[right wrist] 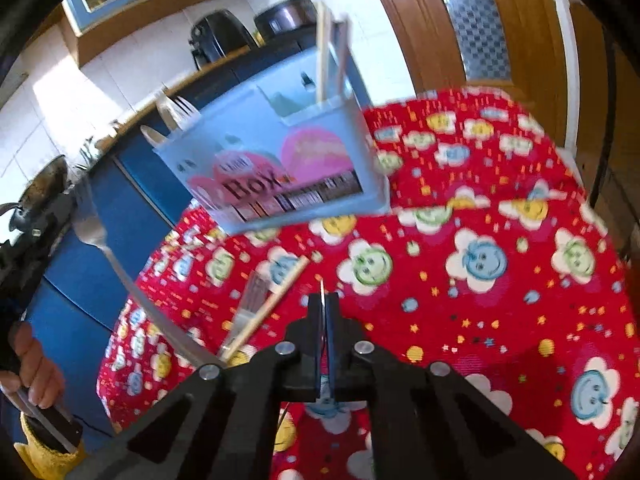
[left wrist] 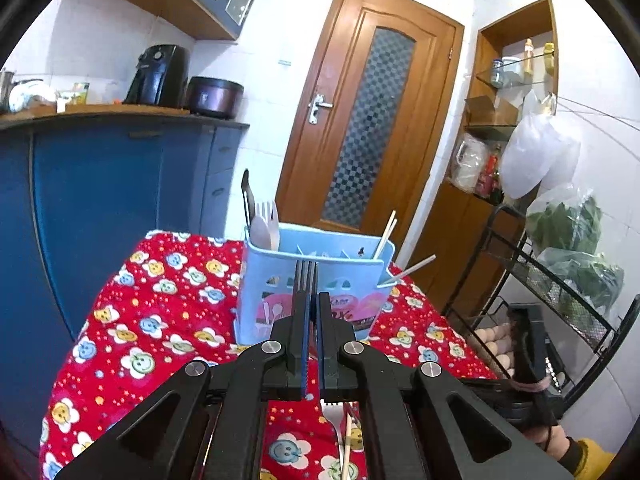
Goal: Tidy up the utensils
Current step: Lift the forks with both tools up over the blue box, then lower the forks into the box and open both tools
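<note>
A light blue utensil box stands on the red flowered tablecloth; it holds a wooden spoon and fork at its left and chopsticks at its right. My left gripper is shut on a metal fork, tines pointing at the box front. In the right wrist view the box is blurred. My right gripper is shut on a thin metal utensil seen edge-on, above the cloth. That fork shows at the left there.
A white fork and a chopstick lie on the cloth under my left gripper; they show in the right wrist view as a fork and a chopstick. A blue counter, a wooden door and a wire rack surround the table.
</note>
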### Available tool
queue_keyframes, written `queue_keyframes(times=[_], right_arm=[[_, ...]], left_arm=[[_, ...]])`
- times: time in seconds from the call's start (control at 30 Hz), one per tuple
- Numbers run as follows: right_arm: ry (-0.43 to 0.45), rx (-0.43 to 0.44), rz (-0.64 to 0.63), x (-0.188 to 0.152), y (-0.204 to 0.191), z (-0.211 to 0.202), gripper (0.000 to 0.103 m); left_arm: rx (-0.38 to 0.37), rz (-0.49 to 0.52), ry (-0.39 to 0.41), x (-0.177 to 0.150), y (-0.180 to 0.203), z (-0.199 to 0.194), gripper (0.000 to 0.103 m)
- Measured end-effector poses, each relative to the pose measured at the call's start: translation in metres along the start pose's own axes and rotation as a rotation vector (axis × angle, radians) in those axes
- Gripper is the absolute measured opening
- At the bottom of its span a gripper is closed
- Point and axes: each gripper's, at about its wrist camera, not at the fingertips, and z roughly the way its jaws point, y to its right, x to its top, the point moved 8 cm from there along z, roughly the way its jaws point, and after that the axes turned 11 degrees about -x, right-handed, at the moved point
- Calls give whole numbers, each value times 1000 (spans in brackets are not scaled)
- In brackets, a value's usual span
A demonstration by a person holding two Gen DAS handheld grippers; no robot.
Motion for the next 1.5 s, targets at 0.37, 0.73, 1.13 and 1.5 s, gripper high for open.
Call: queue_keyframes(times=[0.37,0.73,1.13,1.5], right_arm=[[266,-92,-99,46,-25,-76,3],[373,-173,-128,88,-26,-106,3],[448,-243,-124,147,-23,-120,3],[497,-316,-93,196,-19,-111,3]], left_arm=[[5,43,50,25,7,-12,2],[39,137,120,74,14,-23,2],[89,184,170,135,10,-10,2],[152,207,159,177,-18,25,2]])
